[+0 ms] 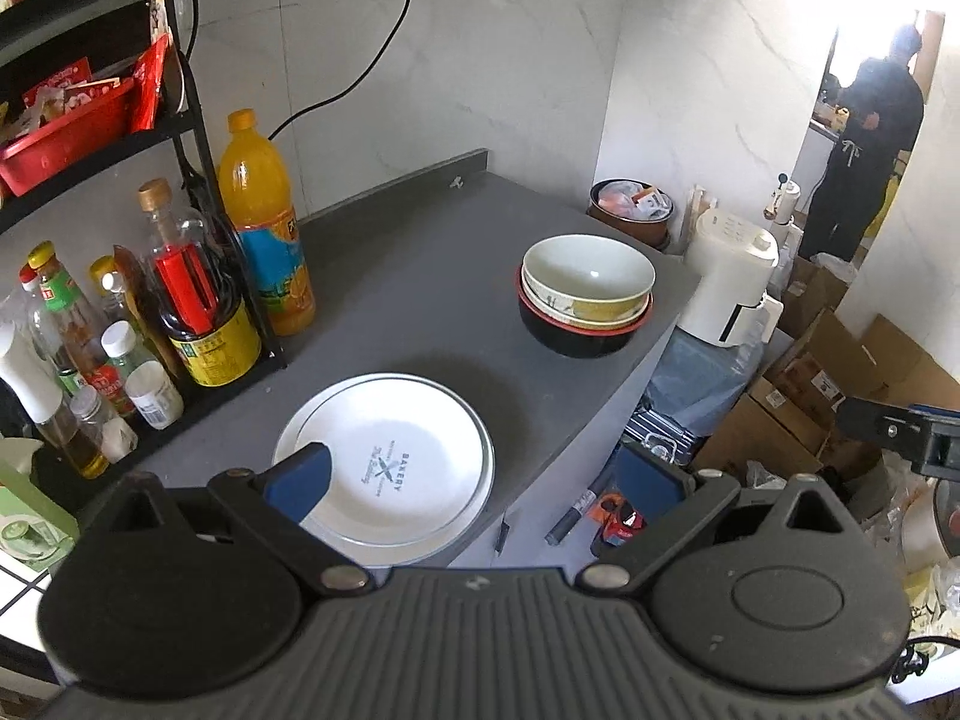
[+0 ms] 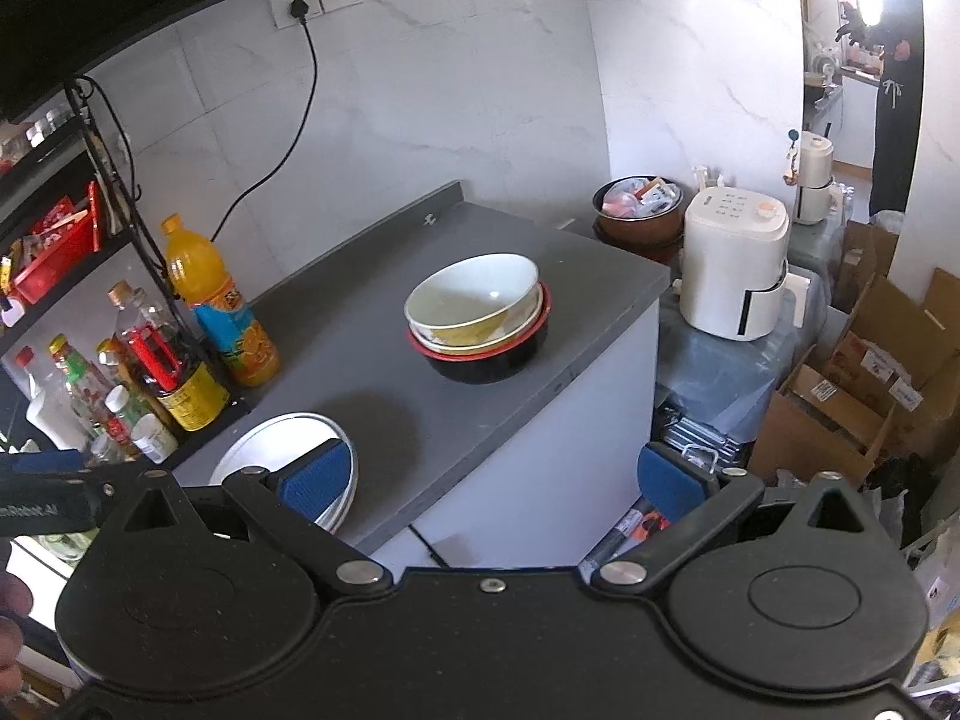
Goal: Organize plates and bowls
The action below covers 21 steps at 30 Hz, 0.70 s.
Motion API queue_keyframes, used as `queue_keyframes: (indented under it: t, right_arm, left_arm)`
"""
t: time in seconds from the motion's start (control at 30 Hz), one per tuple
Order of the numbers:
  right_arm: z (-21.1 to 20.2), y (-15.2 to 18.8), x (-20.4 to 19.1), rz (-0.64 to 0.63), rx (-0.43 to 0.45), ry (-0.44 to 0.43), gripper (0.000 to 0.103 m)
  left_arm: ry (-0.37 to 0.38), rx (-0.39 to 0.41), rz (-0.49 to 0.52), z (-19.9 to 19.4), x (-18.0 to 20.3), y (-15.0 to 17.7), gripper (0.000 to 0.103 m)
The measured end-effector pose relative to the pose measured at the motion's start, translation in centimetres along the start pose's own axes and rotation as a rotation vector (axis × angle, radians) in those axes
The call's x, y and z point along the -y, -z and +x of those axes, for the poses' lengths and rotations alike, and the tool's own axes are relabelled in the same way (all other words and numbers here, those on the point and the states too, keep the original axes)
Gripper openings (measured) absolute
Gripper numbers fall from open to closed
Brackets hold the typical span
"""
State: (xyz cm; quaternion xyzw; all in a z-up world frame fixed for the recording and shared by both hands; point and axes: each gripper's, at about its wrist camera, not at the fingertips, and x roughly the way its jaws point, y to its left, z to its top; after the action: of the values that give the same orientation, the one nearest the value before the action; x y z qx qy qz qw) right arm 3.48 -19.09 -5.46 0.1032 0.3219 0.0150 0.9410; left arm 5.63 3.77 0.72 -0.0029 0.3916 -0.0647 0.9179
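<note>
A grey tabletop [image 1: 408, 276] is seen carrying the dishes. Near its front edge, a stack of white plates [image 1: 390, 462] is laid flat, the top one printed with "BAKERY". Farther back, toward the right edge, three bowls [image 1: 585, 294] are nested: a black one lowest, a cream one uppermost. An orange drink bottle [image 1: 264, 222] is stood at the left beside a rack. The left tool [image 1: 474, 474] and the right tool [image 2: 495, 477] are both held spread wide above the tabletop, with nothing gripped.
</note>
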Motion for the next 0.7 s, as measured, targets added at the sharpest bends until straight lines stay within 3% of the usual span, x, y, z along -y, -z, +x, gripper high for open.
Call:
queue_keyframes:
  t: [0.7]
  right_arm:
    - [-0.7, 1.4, -2.5, -0.022, -0.029, -0.022, 0.103]
  left_arm:
    - [-0.033, -0.035, -0.057, -1.1, -3.1, 2.7, 0.1]
